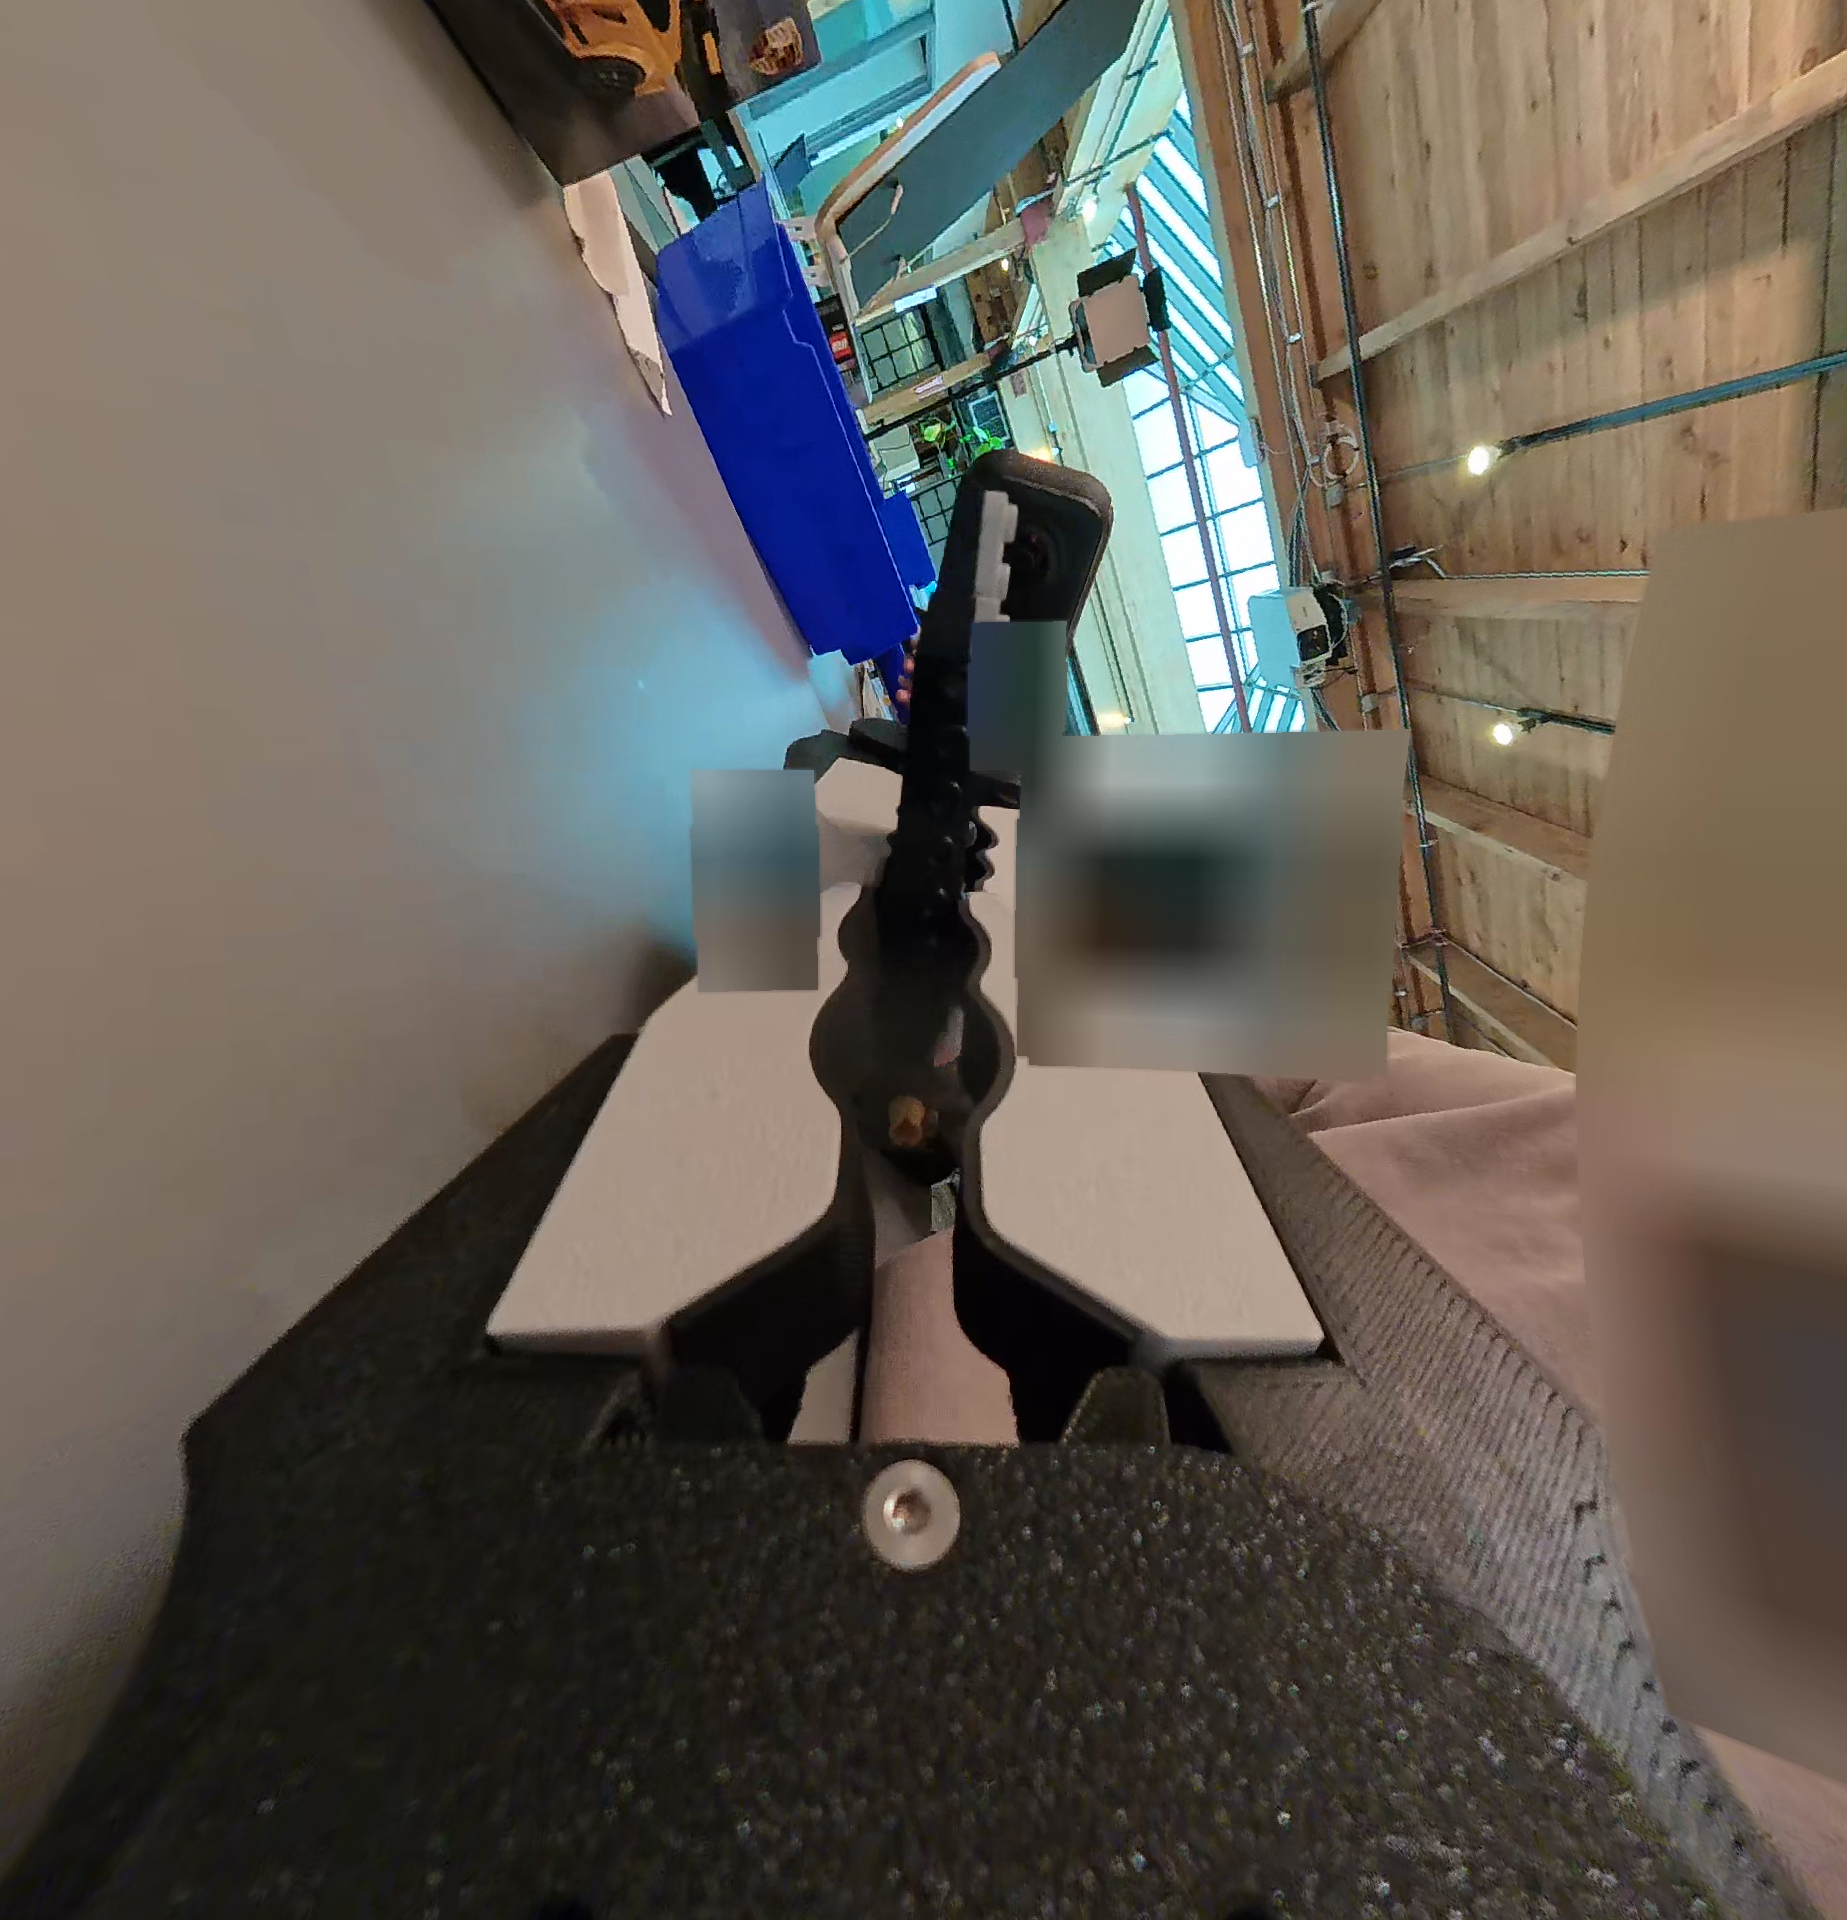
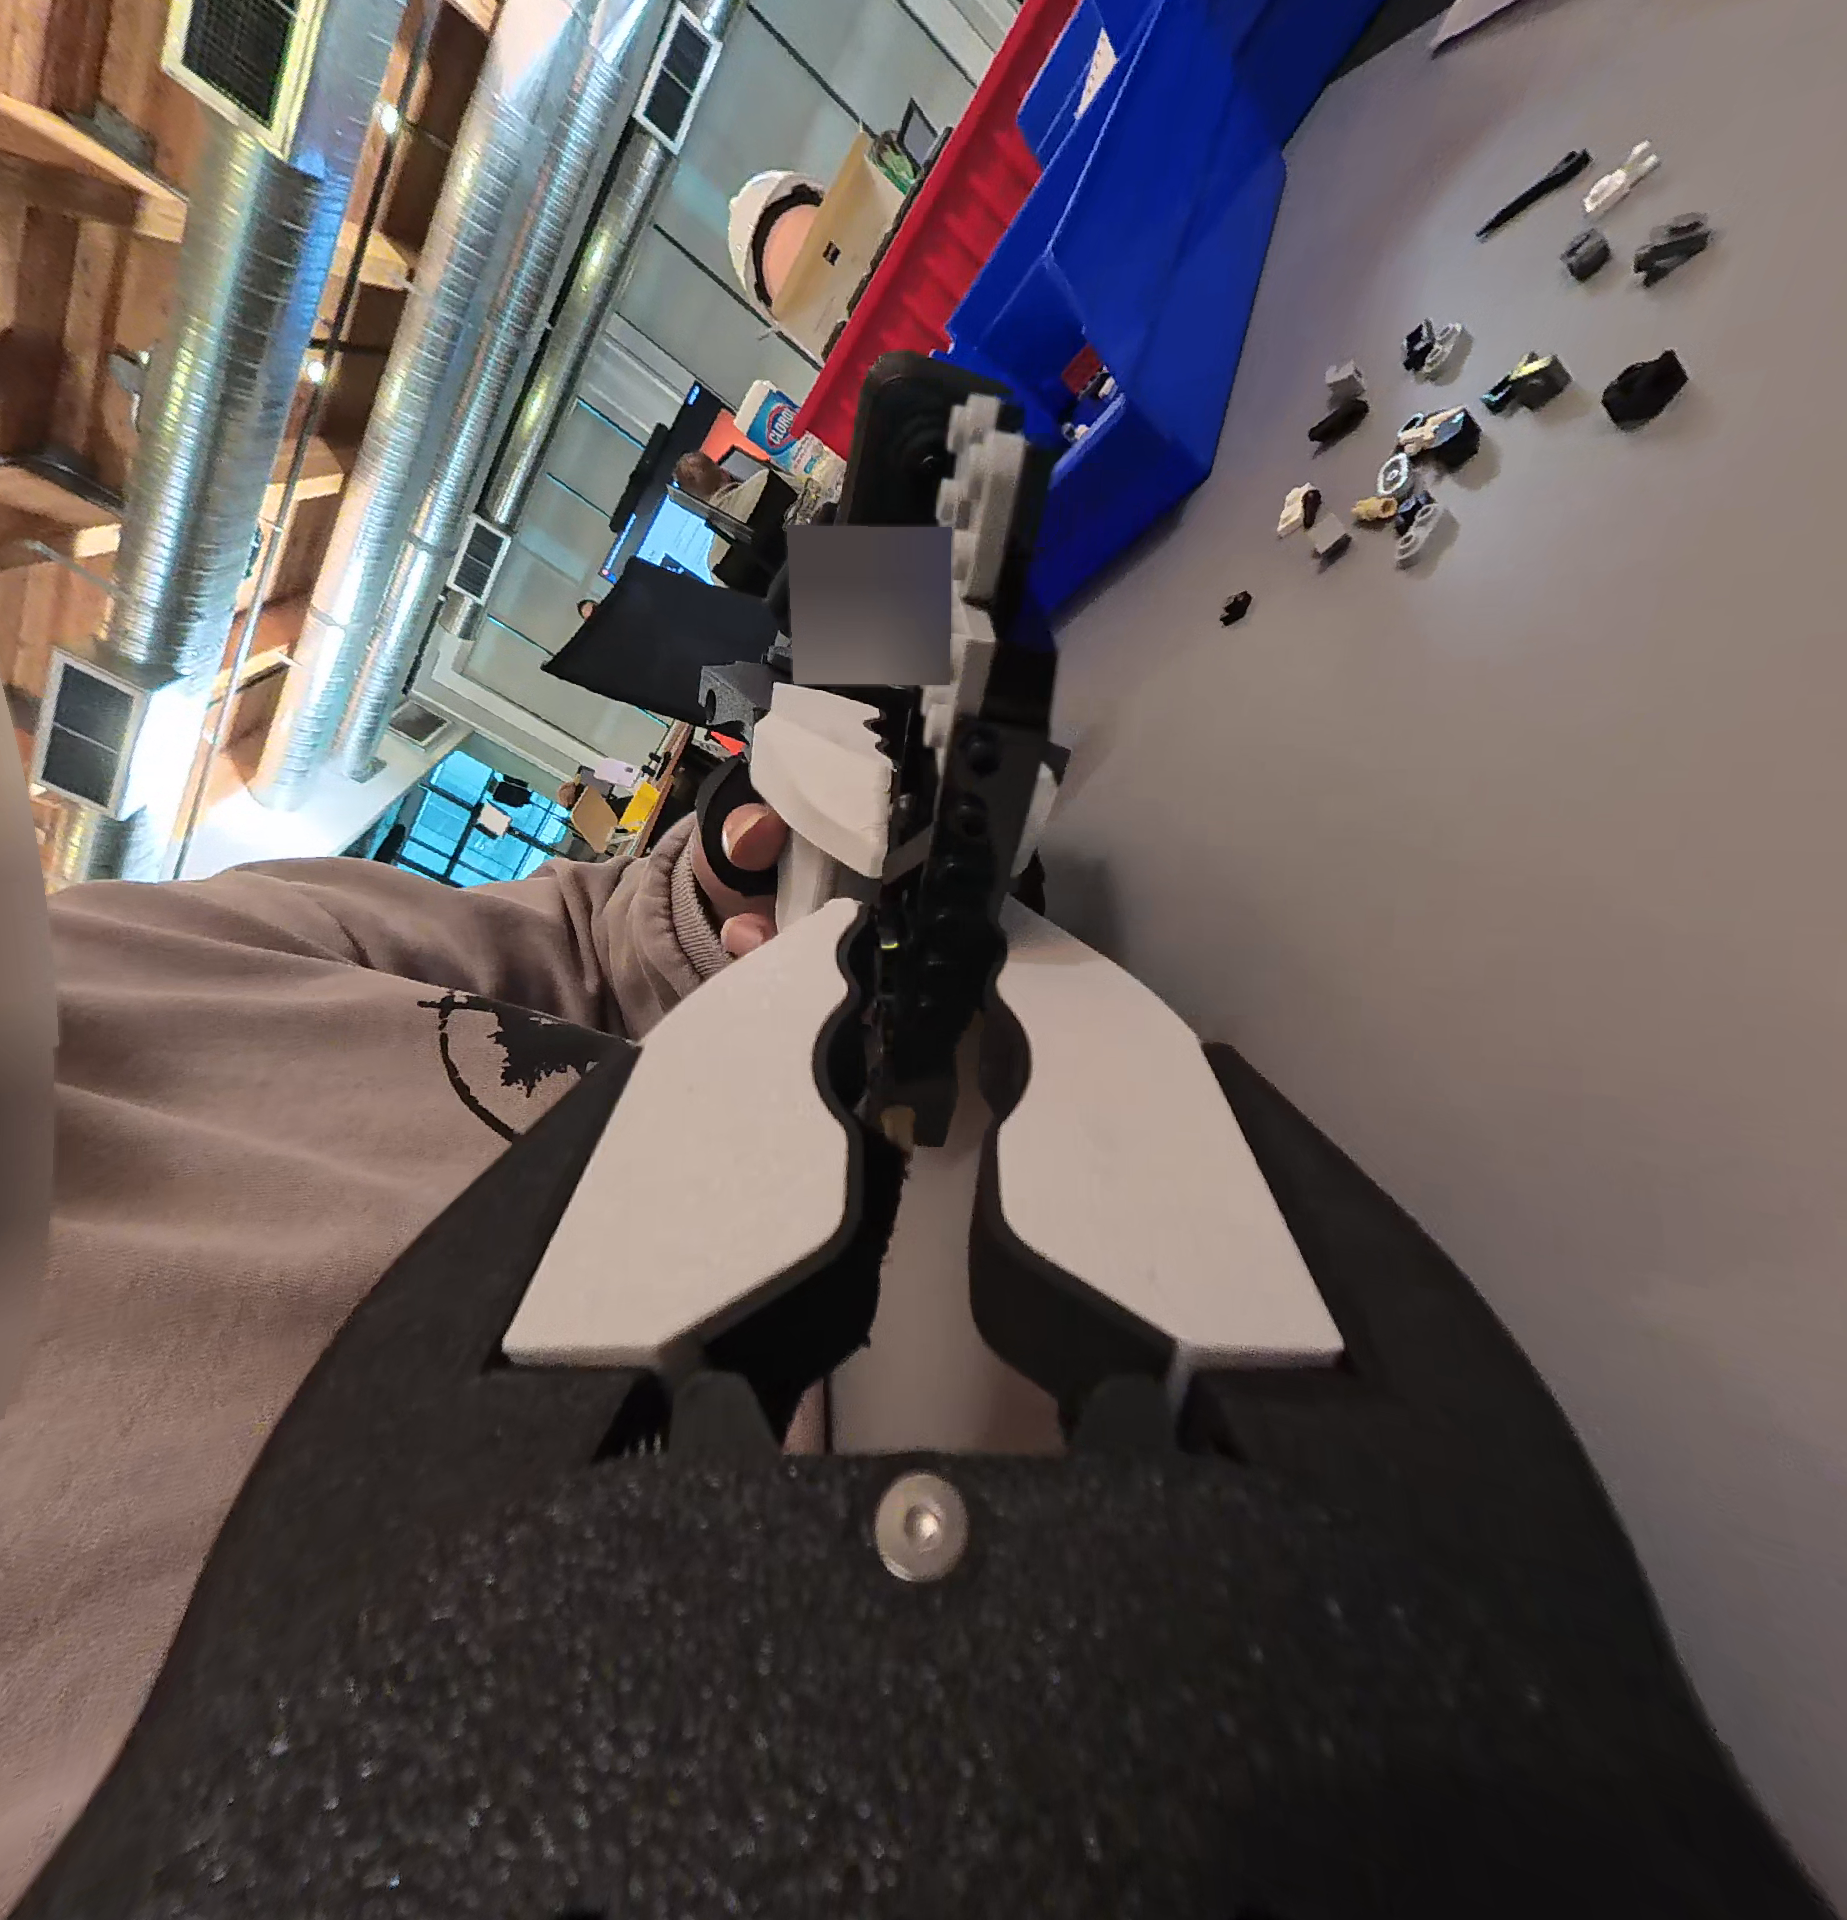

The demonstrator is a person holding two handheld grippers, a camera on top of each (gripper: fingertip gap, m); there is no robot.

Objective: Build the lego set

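Left gripper (image 1: pixel 903 1049) first: jaws pinched narrow on the near end of the long black studded lego assembly with white plates clipped to its far end (image 1: pixel 976 665). The build runs straight out past the fingertips, edge-on to this camera. A small tan peg end (image 1: pixel 906 1120) sits between the 2 fingers at the grip point. Off the left finger is the pale grey tabletop (image 1: pixel 275 727), rolled about 90 degrees in frame, so the left hand is turned on its side. A blue plastic bin (image 1: pixel 784 436) sits on the table beyond the fingertips, left of the build.

Right gripper (image 2: pixel 919 1039): also closed down tight on the same assembly (image 2: pixel 986 582), gripping it from the opposite end. Its own white fingers point back at the other gripper, which shows just past the tips with a hand (image 2: pixel 747 862) through its handle loop and a taupe sleeve (image 2: pixel 327 987) off the left finger. This side is rolled over too, table off the right finger.

Progress, my read: mid-build. 1 chassis-like strip is assembled with white plates on. A scatter of loose black, white and grey lego pieces (image 2: pixel 1438 416) lies on the table, well off the right finger, near more blue bins (image 2: pixel 1137 312) and a red one (image 2: pixel 929 239). Those pieces are yet to go on. Looks like a 2-handed press or regrip, build held off the table.
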